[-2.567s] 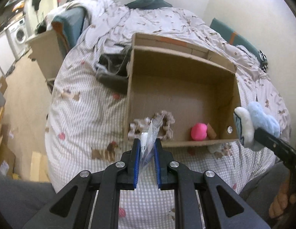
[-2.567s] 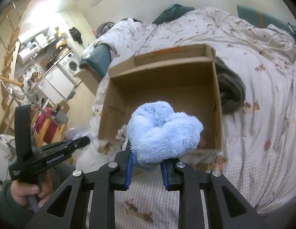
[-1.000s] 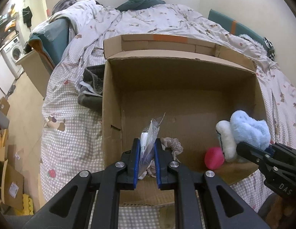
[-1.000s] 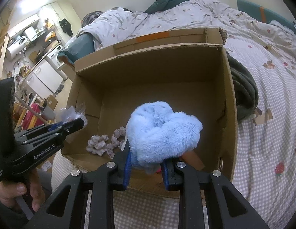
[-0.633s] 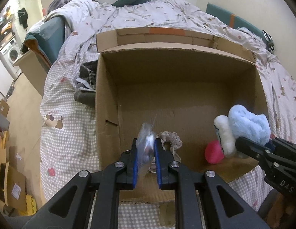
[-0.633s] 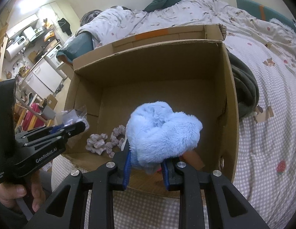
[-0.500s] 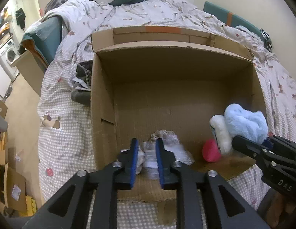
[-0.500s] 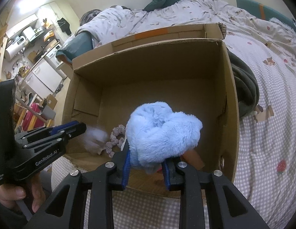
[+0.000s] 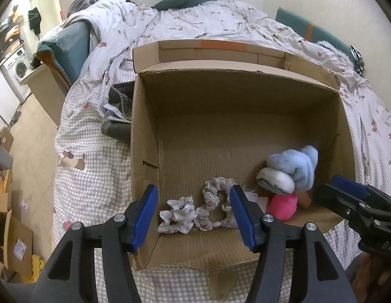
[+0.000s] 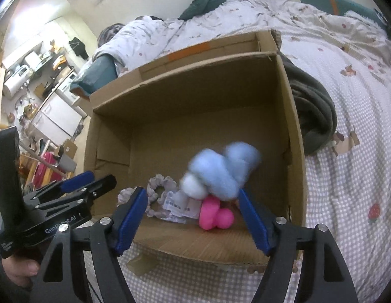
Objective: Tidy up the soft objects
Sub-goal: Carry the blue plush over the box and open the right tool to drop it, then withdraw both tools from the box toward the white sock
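Right wrist: fuzzy blue plush (image 10: 220, 174) inside corrugated cardboard box (image 10: 292, 131).

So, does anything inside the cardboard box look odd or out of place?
The blue plush toy looks blurred above the pink toy, not settled. Everything is bunched along the near wall of the cardboard box.

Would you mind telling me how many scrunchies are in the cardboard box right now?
2, side by side near the front wall of the cardboard box: a pale grey scrunchie on the left and a lacy beige scrunchie beside it. Others may be hidden.
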{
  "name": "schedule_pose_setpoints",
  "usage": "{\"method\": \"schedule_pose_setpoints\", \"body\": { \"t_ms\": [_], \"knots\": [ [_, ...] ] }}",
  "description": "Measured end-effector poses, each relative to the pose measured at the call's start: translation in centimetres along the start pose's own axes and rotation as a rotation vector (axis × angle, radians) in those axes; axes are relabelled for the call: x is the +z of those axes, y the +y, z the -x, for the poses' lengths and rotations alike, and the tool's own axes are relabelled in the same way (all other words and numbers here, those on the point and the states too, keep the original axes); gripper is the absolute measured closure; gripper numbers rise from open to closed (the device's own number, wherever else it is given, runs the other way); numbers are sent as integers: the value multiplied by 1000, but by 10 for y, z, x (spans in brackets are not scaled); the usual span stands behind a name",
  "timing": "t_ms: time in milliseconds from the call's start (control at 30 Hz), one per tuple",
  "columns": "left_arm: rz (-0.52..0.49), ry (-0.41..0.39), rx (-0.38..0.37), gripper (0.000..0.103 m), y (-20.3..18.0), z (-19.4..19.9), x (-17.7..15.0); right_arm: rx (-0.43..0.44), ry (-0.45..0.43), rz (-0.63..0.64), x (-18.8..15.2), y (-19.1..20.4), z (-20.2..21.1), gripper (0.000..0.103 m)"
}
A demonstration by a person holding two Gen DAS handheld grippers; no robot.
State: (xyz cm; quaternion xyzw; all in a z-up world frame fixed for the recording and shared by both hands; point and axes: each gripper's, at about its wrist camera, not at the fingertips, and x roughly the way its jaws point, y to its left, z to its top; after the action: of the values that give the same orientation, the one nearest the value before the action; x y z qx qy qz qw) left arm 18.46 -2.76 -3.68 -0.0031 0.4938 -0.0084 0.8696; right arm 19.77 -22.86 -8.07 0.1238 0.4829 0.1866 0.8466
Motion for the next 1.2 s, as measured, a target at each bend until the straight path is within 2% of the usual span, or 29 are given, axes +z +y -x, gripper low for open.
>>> {"method": "schedule_pose_setpoints", "body": {
  "t_ms": [267,600,867,1067,1200],
  "knots": [
    [0,-5,8,47,2,2,-2,-20,-8,9,2,3,2,24],
    [2,-85,-25,47,7,34,-12,-49,-24,18,-8,5,17,24],
    [73,-70,-20,47,24,46,-33,-60,-41,26,-26,12,37,24],
    [61,-63,14,47,31,53,-52,-67,-31,28,-42,15,44,24],
    [108,-40,12,47,43,54,-63,-59,-31,-11,-51,12,49,24]
  ]
}}
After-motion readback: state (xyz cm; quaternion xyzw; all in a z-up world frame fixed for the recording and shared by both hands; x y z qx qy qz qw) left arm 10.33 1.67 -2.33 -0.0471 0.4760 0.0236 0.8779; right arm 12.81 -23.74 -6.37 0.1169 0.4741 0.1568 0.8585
